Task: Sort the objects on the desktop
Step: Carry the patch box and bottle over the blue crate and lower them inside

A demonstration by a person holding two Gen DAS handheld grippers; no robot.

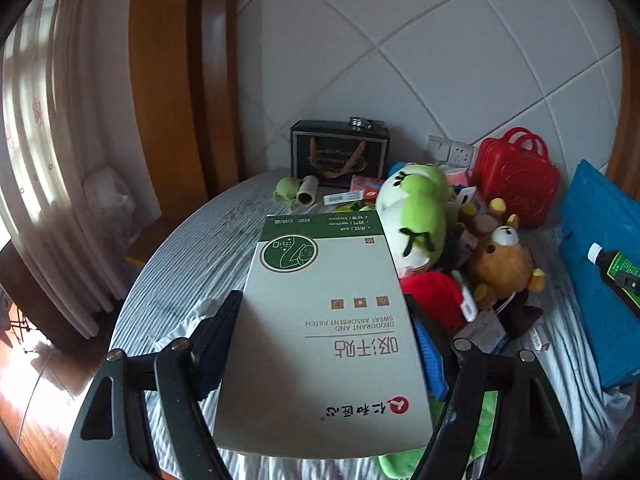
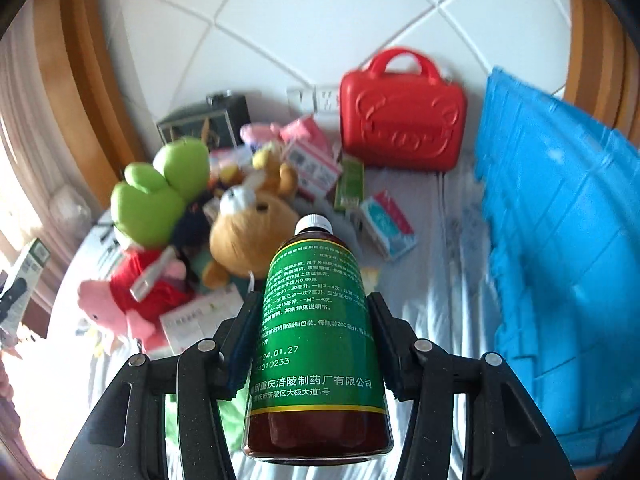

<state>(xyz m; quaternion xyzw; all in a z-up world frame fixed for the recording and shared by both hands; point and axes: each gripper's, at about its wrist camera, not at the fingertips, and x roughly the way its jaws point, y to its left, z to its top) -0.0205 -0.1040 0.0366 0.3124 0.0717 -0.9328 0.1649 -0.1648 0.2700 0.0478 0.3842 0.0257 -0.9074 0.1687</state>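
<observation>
Sorting, early stage. Left gripper (image 1: pixel 324 312): fingers clamped on the long sides of a flat white-and-green box (image 1: pixel 324 332), held clear above the striped bedsheet (image 1: pixel 192 264). Right gripper (image 2: pixel 310 340): fingers clamped on a brown medicine bottle (image 2: pixel 316 344), cap forward, also lifted. Left unsorted: plush frog (image 2: pixel 160 196), plush bear (image 2: pixel 248 236), small boxes heaped together. Red case (image 2: pixel 404 120) and blue bin (image 2: pixel 560 240) stood nearby; likely destinations, not yet reached.

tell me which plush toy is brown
The bear, lying between the green frog plush and the held bottle. The frog is green and white; the third plush is pink and red.
</observation>
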